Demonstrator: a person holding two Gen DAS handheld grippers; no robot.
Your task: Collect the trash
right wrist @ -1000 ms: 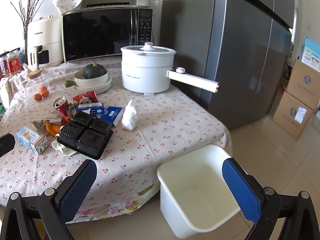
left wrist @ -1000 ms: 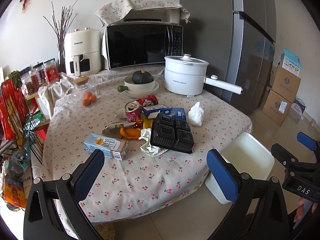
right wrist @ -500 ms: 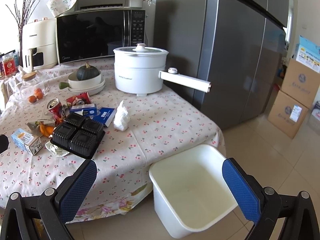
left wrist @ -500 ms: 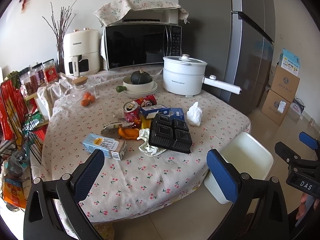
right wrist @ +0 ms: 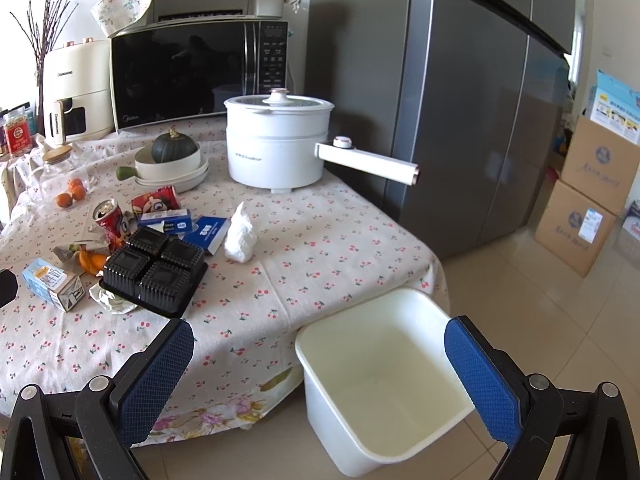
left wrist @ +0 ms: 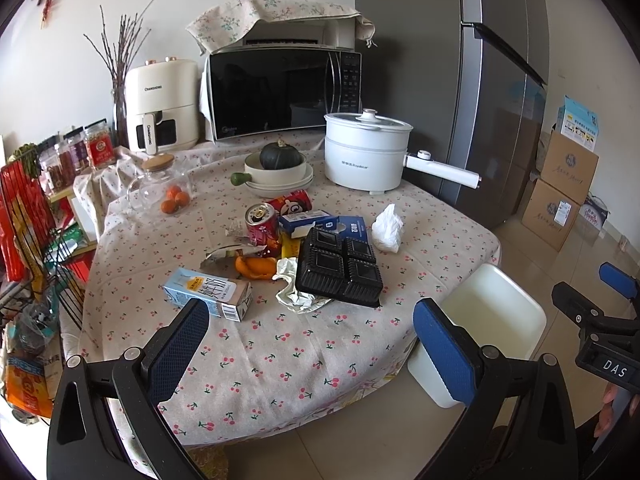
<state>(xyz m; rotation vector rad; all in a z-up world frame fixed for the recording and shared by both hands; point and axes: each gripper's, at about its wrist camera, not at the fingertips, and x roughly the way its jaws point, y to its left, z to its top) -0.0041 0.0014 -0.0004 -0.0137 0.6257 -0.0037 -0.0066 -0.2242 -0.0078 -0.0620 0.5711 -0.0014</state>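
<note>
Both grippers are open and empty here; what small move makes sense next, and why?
Probably ease the left gripper forward toward the milk carton, the nearest litter on the table. Its jaws stand wide, holding nothing, the carton lies just beyond them, and the white bin beside the table looks empty, so nothing is collected yet.

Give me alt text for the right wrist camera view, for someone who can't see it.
The open right gripper hangs over an empty white bin standing on the floor beside a table. On its cherry-print cloth lie a black plastic tray, a crumpled tissue, a red can and a milk carton.
</note>
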